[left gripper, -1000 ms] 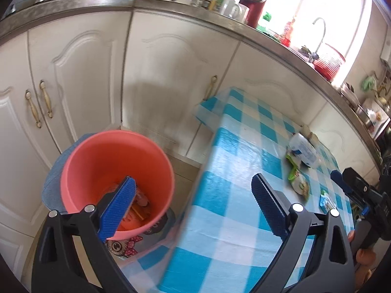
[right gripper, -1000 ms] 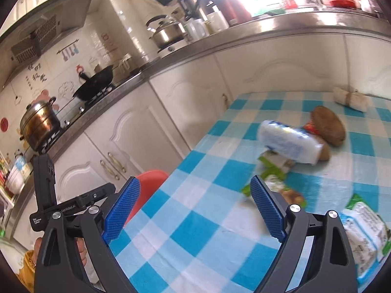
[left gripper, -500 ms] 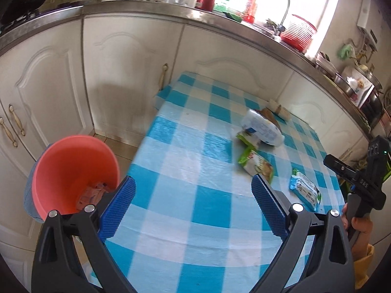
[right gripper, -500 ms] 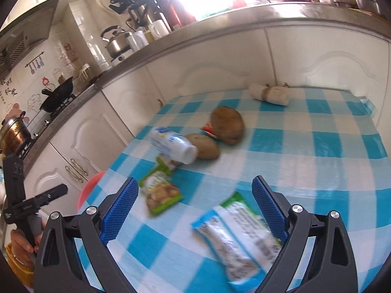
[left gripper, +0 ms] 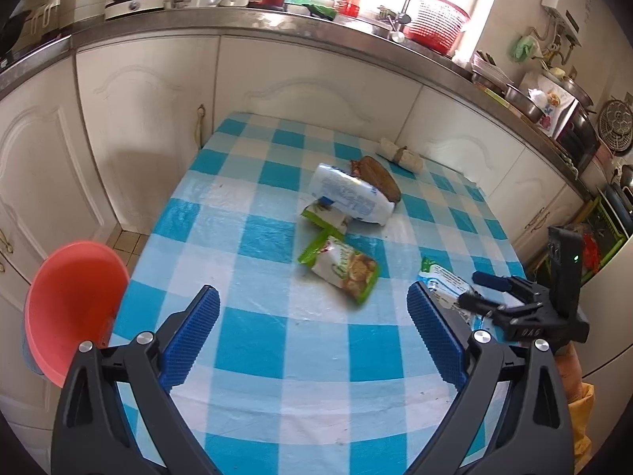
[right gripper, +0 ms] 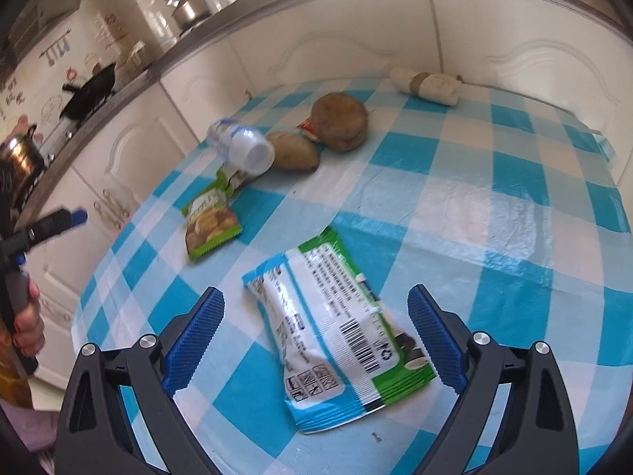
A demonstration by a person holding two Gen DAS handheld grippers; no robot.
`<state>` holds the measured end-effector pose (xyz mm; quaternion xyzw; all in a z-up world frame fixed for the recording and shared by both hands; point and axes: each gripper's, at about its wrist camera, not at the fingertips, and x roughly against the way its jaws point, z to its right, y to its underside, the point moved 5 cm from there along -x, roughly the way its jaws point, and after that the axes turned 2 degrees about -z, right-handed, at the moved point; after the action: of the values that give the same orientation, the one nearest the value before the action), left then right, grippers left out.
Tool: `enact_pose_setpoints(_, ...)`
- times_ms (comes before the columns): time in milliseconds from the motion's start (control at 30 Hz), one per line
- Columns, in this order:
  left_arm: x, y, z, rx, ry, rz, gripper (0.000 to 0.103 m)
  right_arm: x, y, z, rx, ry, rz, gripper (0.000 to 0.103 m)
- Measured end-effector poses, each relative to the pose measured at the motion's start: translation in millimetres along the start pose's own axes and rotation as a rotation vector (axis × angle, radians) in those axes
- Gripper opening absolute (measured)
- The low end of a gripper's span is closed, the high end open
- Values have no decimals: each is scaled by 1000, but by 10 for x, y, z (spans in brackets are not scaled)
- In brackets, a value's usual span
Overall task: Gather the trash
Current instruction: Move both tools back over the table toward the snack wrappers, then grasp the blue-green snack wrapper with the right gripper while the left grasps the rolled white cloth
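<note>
We see a table (left gripper: 277, 340) under a blue-and-white checked cloth, pushed against white kitchen cabinets (left gripper: 146, 91). A salmon-pink bucket (left gripper: 71, 308) stands on the floor just beside the table's near left corner. On the cloth, toward the far side, a clear plastic bottle (left gripper: 350, 194) lies on its side, touching a brown potato (right gripper: 294, 150), with a rounder brown lump (right gripper: 342, 120) just right of that. A rolled white bundle (right gripper: 425, 85) rests at the far edge. Under the bottle's near end sits a small green wrapper (left gripper: 326, 215), and nearer to us a green snack packet (left gripper: 340, 269) printed with crackers lies flat. The largest wrapper, a white, blue and green packet (right gripper: 336, 332) (barcode side up), lies near the right edge. Our right gripper (right gripper: 316, 332) hovers over this packet, its blue fingers (right gripper: 194, 336) spread wide on either side, not touching it. Our left gripper (left gripper: 312, 340) is likewise spread wide above bare cloth at the near edge, holding nothing.
</note>
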<state>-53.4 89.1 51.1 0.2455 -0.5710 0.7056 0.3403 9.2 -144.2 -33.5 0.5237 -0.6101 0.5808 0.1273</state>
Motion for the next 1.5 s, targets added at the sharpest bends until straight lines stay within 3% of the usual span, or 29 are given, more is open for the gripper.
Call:
enact_pose_setpoints(300,-86,-174,419,-63,37,-1,96,-176,85,-77,98,158,-47,93)
enact_pose_setpoints(400,-156,-217,539,-80,47,-5,96,-189,91,-88,115,173,-52,93)
enact_pose_setpoints(433,-184,-234,579,-87,49,-7,96,-188,86,-89,119,177,-50,91)
enact_pose_setpoints(467,-214,-255,620,-92,52,-8,96,-178,77,-89,128,191,-41,78)
enact_pose_setpoints(500,-238,-274,659,-95,56,-9,96,-168,72,-87,133,195,-36,74)
enact_pose_setpoints(833,-669,-759,1201,-139,124,-18,97,-55,-8,175,-30,138,39,51)
enact_pose_setpoints(967,-1040,-970,1513,-179,146,-55,97,43,-37,406,-138,142,86,42)
enact_pose_setpoints(1100,-1544,-1166,1746,-199,136,-105,97,154,-30,636,-221,161,125,40)
enact_pose_setpoints(1233,-2083,-1376,1878,-202,78,-139,97,199,-24,788,-274,150,145,40)
enact_pose_setpoints(1500,-2973,-1736,1763,17,-53,-195,97,226,-21,881,-315,117,155,40)
